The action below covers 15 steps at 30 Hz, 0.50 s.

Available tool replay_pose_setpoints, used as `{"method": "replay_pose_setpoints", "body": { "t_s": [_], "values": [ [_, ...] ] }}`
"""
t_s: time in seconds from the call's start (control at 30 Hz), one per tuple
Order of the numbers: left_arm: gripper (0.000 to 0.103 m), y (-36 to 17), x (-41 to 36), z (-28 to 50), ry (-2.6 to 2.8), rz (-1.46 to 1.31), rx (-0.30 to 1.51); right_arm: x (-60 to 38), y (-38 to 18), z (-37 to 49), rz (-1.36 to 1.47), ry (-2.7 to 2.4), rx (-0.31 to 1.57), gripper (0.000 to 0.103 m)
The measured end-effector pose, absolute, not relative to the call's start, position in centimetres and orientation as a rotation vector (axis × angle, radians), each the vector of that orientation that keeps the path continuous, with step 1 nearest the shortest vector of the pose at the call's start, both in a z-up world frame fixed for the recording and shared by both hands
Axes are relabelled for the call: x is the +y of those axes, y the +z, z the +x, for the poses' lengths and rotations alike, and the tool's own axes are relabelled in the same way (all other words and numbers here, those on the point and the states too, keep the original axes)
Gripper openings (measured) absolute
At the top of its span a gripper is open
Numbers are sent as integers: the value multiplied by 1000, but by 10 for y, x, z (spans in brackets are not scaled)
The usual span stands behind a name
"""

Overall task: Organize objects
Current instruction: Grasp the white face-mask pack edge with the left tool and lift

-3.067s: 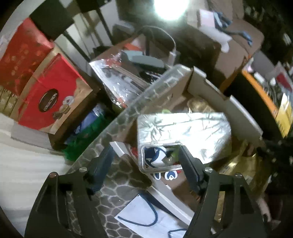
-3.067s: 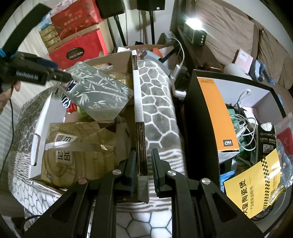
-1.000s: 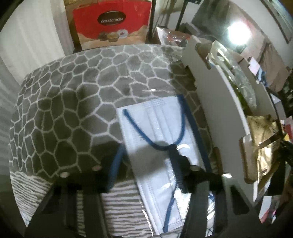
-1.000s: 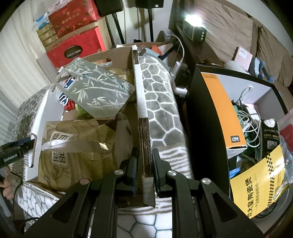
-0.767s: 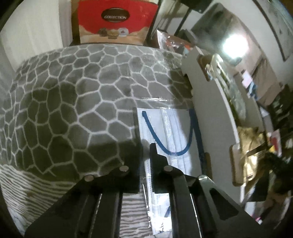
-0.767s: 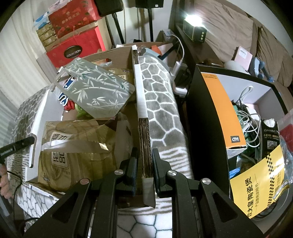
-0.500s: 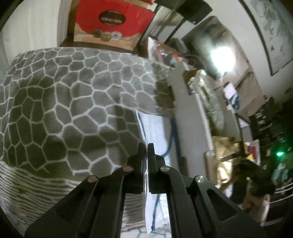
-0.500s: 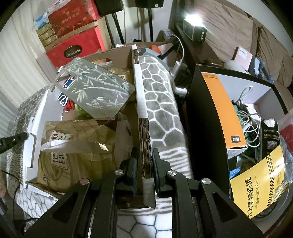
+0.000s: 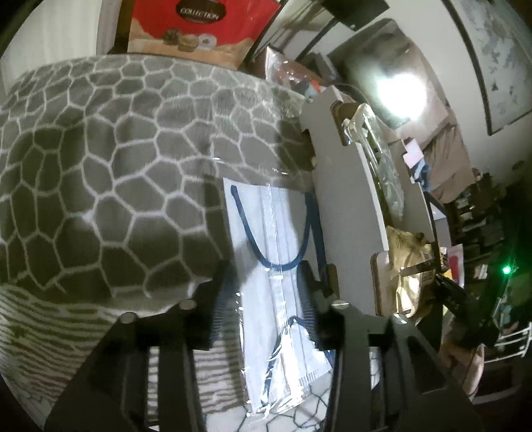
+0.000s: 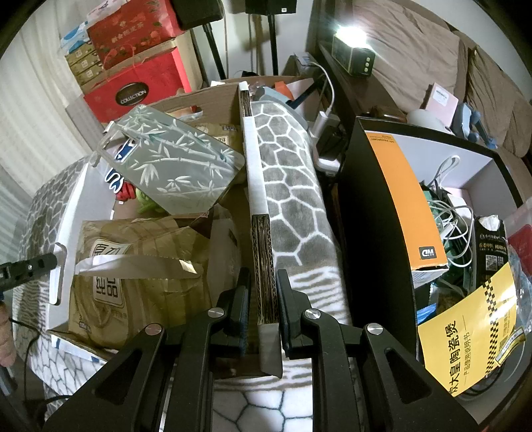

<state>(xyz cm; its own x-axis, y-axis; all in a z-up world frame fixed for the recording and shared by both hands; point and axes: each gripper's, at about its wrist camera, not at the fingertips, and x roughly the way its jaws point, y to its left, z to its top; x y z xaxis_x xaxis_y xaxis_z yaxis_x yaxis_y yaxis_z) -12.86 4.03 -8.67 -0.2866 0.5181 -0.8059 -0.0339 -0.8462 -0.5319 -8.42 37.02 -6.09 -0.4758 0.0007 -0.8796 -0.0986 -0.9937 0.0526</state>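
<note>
A packaged white face mask [image 9: 279,266] with blue ear loops lies in clear wrap on the grey honeycomb blanket [image 9: 99,166], beside the white wall of a cardboard box [image 9: 345,212]. My left gripper [image 9: 266,285] is open, its fingers on either side of the mask; it also shows at the left edge of the right wrist view [image 10: 30,267]. My right gripper [image 10: 262,292] is shut on the box's corrugated right wall [image 10: 257,212]. Inside the box lie a bamboo-print sleeve [image 10: 173,162] and a brown paper bag [image 10: 139,266].
A red "Collection" gift box [image 9: 199,26] stands beyond the blanket, also seen in the right wrist view [image 10: 133,89]. A black open bin [image 10: 432,212] with an orange box, cables and a yellow package stands right of the cardboard box. A lit lamp [image 10: 352,46] is behind.
My left gripper left the bamboo sleeve in the box, moved out over the blanket, closed, then opened again around the face mask. The right gripper has kept its hold on the box wall.
</note>
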Motion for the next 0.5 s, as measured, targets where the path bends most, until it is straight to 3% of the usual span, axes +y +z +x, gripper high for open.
{"method": "replay_pose_setpoints", "body": {
  "t_s": [0.07, 0.1, 0.13, 0.5],
  "values": [
    [29, -87, 43, -126, 2190, -1600, -573, 372, -62, -83, -1575, 2647, 156, 16],
    [8, -85, 45, -125, 2199, -1590, -549, 371, -62, -83, -1574, 2648, 160, 16],
    [4, -84, 46, -123, 2212, -1586, -535, 372, -63, -82, -1574, 2649, 161, 16],
    [2, -39, 45, -123, 2226, -1457, -619, 375, -63, -82, -1567, 2654, 176, 16]
  ]
}}
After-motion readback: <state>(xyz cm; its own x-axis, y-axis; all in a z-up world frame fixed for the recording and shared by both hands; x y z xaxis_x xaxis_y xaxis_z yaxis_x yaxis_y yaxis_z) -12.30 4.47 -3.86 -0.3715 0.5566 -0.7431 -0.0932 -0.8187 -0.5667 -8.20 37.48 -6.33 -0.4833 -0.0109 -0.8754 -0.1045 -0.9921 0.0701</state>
